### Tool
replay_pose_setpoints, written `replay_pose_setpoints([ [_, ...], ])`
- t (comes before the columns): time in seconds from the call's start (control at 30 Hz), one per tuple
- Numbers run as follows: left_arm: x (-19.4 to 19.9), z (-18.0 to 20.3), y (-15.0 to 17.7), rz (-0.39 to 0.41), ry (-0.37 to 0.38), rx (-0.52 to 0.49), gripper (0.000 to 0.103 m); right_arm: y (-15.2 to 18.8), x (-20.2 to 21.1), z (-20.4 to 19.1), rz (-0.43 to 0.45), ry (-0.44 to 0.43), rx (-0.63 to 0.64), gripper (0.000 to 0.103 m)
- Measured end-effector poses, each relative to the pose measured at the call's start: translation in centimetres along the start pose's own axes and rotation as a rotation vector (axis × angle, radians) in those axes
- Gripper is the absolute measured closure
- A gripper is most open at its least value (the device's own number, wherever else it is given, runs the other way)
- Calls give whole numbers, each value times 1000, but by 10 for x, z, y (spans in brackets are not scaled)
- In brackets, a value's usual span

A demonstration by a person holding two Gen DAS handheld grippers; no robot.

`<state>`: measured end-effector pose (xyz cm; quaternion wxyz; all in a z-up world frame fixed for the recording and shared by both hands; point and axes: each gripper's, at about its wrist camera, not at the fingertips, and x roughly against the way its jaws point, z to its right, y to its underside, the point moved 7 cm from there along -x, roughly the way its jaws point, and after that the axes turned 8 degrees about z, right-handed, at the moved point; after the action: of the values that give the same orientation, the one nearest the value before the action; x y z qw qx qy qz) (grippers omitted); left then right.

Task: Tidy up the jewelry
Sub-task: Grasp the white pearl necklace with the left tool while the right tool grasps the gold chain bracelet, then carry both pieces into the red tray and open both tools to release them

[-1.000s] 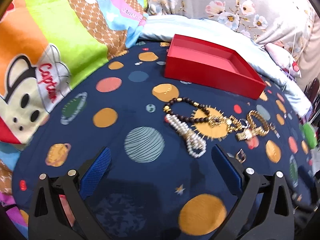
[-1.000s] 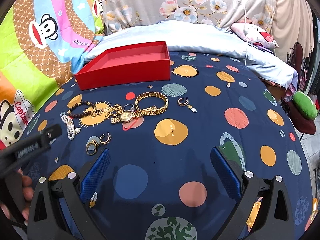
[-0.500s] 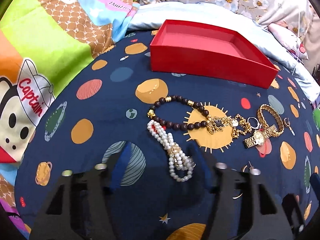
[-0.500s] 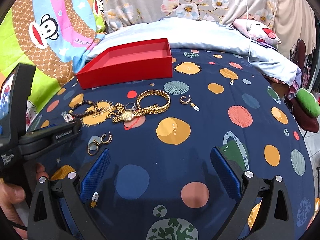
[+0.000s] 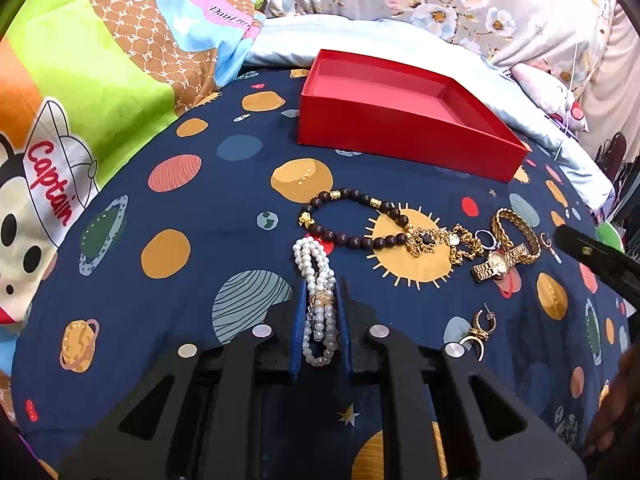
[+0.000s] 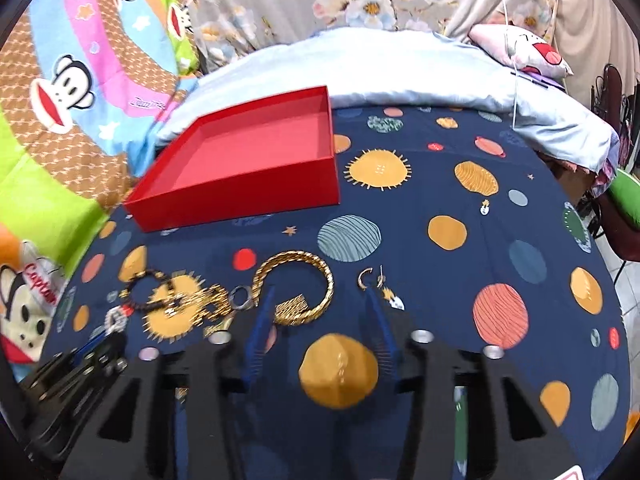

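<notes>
**Both grippers closing on jewelry, red box empty beyond**

Left wrist view. Left gripper (image 5: pixel 320 320) sits low centre of frame, its jaws just closed to a narrow gap, with the pearl bracelet (image 5: pixel 316 300) between them. The blue pads (image 5: pixel 298 320) look pressed on both sides of the strands, so I read it as gripped. The bracelet's long axis runs along the gripper's line, straight up the frame; its upper loop sticks out past the fingertips, still lying on the spotted sheet (image 5: pixel 192 200). Bead bracelet (image 5: pixel 352 220) lies just above and right of the pearls, running into a gold chain (image 5: pixel 444 240) and watch (image 5: pixel 496 266). Earrings (image 5: pixel 478 330) lie at lower right. Red box (image 5: pixel 400 136) stands at upper centre, apart from the pile, straight ahead of the gripper, nothing visible inside.

Right wrist view (blurred). Right gripper (image 6: pixel 320 320) at lower centre, jaws just closing but not yet narrow. The gold bangle (image 6: pixel 300 292) lies between the tips, nearer the left pad; whether either pad touches it I cannot tell, so I judge it not yet gripped. A hoop earring (image 6: pixel 370 278) lies just above the right pad. The box (image 6: pixel 240 184) sits up and left of this gripper. The left gripper (image 6: pixel 92 356) shows at lower left.

Judgement: the left hand is nearer the box and already holds its piece; its carry is straight ahead.
</notes>
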<state>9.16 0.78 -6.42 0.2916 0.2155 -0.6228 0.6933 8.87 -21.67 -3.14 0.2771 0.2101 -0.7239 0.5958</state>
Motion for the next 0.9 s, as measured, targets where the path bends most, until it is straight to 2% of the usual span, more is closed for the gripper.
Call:
replay_pose_setpoints([
  [0.03,0,0,0,0,2,2,89,0,-5,2,-8,6,-8,73],
  [0.27,-1,-1,0,1,6,5,89,5,-31,7,-54,32,-27,83],
  [0.33,-1,-1,0,0,6,5,89,8,-36,6,-69,30,-28,90],
  [0.43,-1,-1,0,1,8,7,89,9,-37,6,-62,37,-18,96],
  [0.67,-1,-1,1,2,11,9,89,6,-30,9,-39,26,-31,100],
  [0.9,6,-2,-1,21,5,7,89,-10,-2,12,29,7,-37,100],
])
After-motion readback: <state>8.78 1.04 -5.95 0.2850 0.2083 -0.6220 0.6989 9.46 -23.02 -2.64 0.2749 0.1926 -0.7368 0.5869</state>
